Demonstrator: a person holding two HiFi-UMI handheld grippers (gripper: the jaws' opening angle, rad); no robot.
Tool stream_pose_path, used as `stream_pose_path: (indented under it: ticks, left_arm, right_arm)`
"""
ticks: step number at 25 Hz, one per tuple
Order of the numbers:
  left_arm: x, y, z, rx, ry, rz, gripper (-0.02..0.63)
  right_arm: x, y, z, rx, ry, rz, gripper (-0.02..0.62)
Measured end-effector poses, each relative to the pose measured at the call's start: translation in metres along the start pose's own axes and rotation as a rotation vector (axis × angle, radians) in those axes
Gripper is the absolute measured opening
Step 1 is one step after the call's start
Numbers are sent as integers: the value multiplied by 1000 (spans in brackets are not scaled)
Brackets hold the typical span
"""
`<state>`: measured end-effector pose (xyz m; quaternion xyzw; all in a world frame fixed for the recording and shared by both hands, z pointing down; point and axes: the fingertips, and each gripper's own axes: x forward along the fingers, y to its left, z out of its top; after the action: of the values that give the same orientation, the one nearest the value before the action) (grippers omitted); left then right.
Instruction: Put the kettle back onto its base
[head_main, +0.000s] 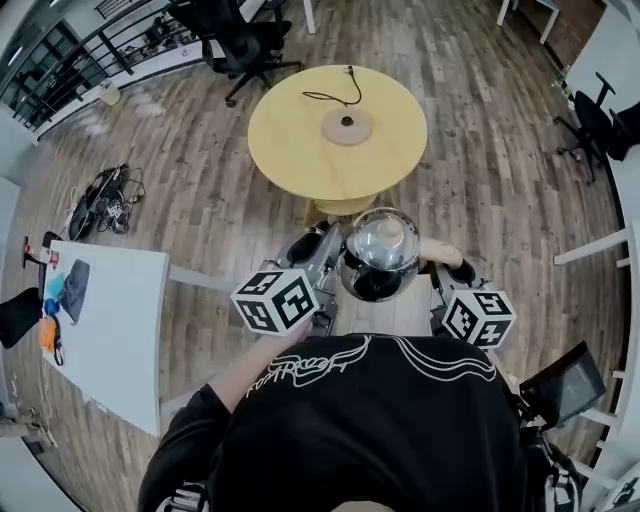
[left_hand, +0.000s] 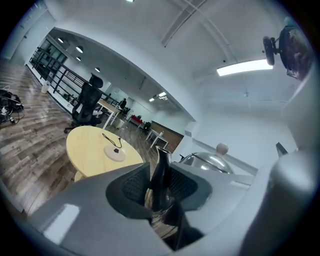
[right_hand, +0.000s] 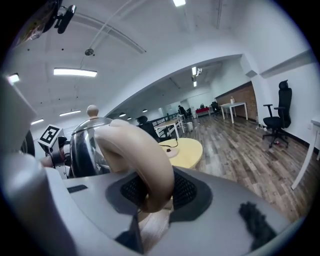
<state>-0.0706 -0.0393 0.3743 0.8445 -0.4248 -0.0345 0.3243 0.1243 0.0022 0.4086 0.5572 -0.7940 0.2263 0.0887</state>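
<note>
So it won't tip, I think, the left gripper (left_hand: 159, 186) pinches the shiny steel kettle's (head_main: 380, 255) dark spout (left_hand: 161, 167), the right gripper (right_hand: 152, 194) its curved cream handle (right_hand: 142, 150). It hangs before the round yellow table's (head_main: 285, 150) near edge, well apart from the flat cream base (head_main: 347, 126).

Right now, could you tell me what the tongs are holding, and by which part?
Both hold the kettle: the right tongs clamp its beige handle, and the left tongs clamp its dark spout.
</note>
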Motion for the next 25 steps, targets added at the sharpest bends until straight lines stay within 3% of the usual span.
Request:
stream_pose_path:
  ticks: [7, 14, 25]
  left_arm:
    - [29, 25, 16, -6, 32, -38, 101]
    - [43, 50, 14, -47, 60, 6, 101]
    - [104, 102, 47, -52, 81, 87, 100]
  right_arm:
    - [38, -9, 9, -10, 20, 3, 109]
    - [73, -15, 10, -11, 72, 42, 110]
    - [171, -39, 43, -36, 121, 133, 109]
